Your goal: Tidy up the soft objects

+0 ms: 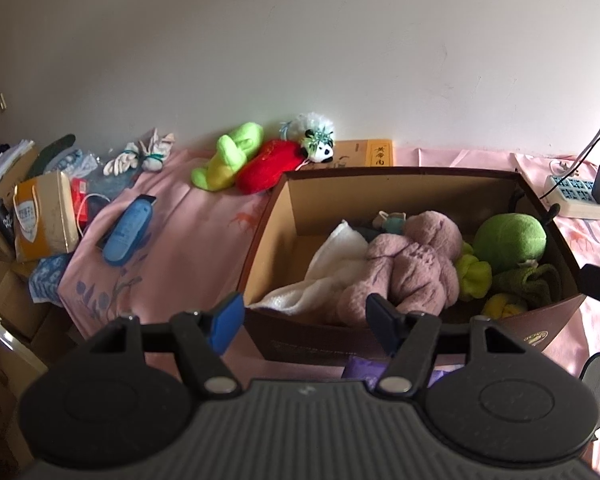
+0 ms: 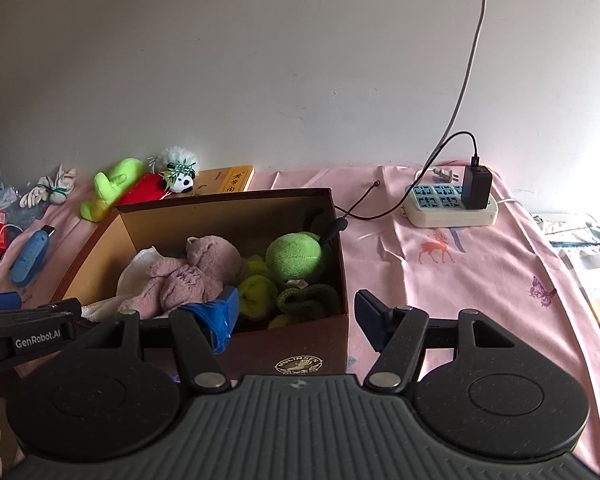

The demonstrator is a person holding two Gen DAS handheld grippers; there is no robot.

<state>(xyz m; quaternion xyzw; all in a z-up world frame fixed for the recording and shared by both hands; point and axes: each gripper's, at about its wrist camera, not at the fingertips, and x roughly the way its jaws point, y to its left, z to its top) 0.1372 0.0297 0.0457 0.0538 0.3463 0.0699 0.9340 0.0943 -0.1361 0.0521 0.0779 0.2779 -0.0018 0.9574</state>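
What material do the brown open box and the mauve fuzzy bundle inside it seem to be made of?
The brown open box looks like cardboard: thin stiff walls, tan matte inside, smooth dark-brown printed outside with a gold emblem. The mauve fuzzy bundle looks like plush or terry cloth, probably a towel or a soft toy: nubby pile, soft rounded folds, no shine.

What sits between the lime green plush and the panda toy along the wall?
A red plush lies between the lime green plush and the panda toy, touching both. The left wrist view shows it best; in the right wrist view the box rim partly hides it.
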